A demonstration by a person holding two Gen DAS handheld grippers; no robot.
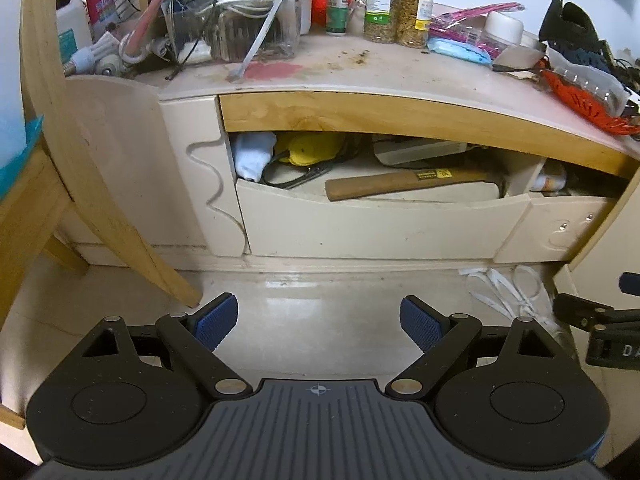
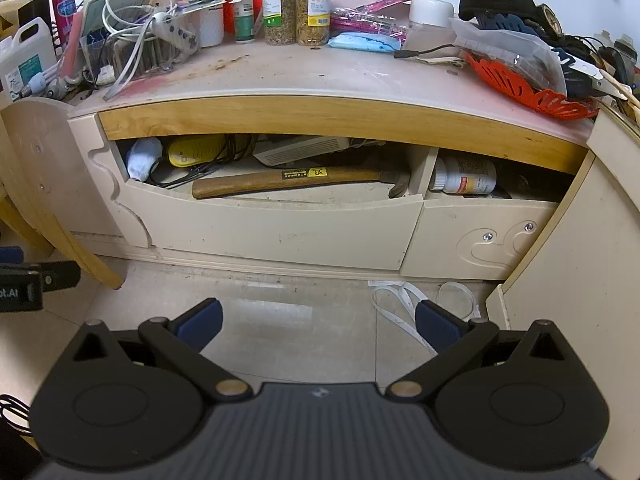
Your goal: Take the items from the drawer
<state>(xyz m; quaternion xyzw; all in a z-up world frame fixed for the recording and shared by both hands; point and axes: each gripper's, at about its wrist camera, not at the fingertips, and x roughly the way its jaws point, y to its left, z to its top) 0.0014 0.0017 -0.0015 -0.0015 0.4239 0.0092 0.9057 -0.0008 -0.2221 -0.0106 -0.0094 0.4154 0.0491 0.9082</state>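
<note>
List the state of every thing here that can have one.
left hand-held gripper: open, empty
right hand-held gripper: open, empty
drawer: open
hammer: lying flat in drawer
white bottle: on its side, capped
two jars: upright, lids on

open drawer (image 2: 280, 232) holds a hammer (image 2: 288, 180) and a white bottle (image 2: 464, 176).

The drawer (image 2: 280, 236) front is cream painted board, matt and scuffed, under a rail of bare yellowish wood (image 2: 320, 120). The hammer (image 2: 288, 181) has a smooth varnished wooden handle with a paper label. At its 2 o'clock lies a glossy white plastic bottle (image 2: 464, 176). The floor tiles (image 1: 320, 320) are shiny. Gripper pads (image 1: 216, 322) are blue, ribbed rubber.
</note>
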